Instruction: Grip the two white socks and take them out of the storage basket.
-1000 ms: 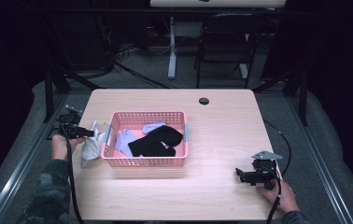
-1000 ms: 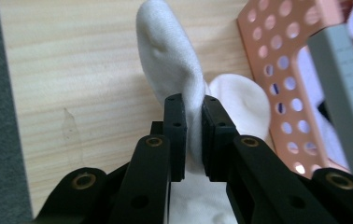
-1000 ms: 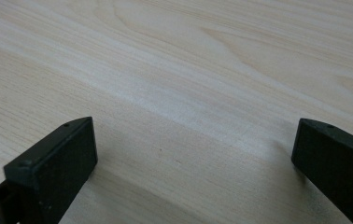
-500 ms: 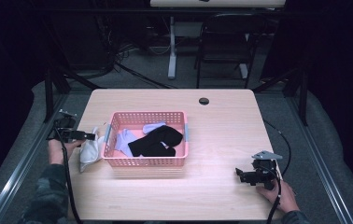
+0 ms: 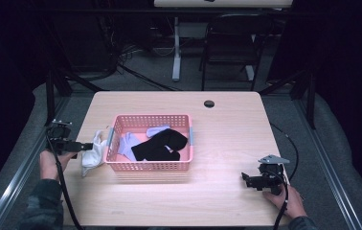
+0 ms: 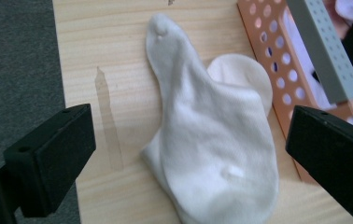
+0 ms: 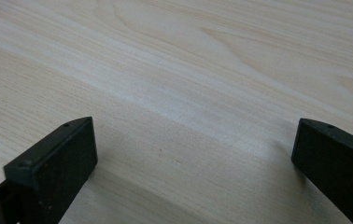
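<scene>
- Your left gripper (image 5: 84, 145) stood with its jaws spread wide and nothing pinched between them; they had just been opening, and the white cotton sock (image 6: 212, 140) lay loose on the pale wooden table (image 5: 227, 124) beneath them.
- That sock rested flat just beside the left wall of the pink perforated plastic basket (image 5: 152, 166), outside it and close to the table's left edge.
- Your right gripper (image 5: 244, 178) was also wide and empty, low over bare wood well apart from the basket.
- Risk: the sock sat near the table's edge, so a careless sweep of your left gripper could have dragged it off onto the grey floor.
- Risk: the basket wall stood right beside one left jaw in the left gripper view, so a re-grasp might have snagged the holes or shoved the basket.
- Inside the basket lay a black sock (image 5: 162, 145) across the middle, with a pale lavender sock (image 5: 126, 143) to its left and another pale piece (image 5: 157, 129) behind; whether those two were a pair, I could not tell from the dim high view.
</scene>
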Action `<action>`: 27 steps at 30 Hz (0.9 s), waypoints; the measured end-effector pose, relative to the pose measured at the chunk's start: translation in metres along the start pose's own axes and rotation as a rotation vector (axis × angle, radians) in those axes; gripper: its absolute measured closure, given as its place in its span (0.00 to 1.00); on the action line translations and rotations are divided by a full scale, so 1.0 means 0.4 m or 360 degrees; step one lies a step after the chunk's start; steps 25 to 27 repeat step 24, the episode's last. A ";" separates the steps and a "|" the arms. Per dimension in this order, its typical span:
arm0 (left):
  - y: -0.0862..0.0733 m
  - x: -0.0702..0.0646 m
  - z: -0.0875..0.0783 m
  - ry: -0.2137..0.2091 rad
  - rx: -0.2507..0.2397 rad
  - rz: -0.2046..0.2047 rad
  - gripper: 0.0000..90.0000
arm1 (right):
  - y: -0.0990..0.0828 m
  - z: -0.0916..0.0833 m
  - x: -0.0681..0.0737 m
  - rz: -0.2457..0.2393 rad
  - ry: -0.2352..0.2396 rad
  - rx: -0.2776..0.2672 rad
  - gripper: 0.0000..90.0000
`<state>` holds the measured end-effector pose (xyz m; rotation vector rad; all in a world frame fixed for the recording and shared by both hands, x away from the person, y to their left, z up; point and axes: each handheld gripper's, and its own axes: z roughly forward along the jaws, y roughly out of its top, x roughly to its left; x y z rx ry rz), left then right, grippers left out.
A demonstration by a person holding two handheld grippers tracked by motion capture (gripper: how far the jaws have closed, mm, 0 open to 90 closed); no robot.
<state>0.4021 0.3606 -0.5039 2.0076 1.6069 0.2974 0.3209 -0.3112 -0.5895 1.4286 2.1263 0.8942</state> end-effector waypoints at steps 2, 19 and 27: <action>-0.018 -0.006 -0.011 0.0002 -0.0012 0.0016 0.00 | 0.000 0.000 0.001 0.0005 -0.0003 -0.0005 0.00; -0.141 -0.059 -0.014 -0.0017 0.0016 0.0164 0.00 | 0.000 0.000 0.000 0.0001 -0.0002 0.0001 0.00; -0.143 -0.057 -0.010 -0.0015 0.0002 0.0173 0.00 | 0.000 0.000 0.001 0.0005 -0.0003 -0.0004 0.00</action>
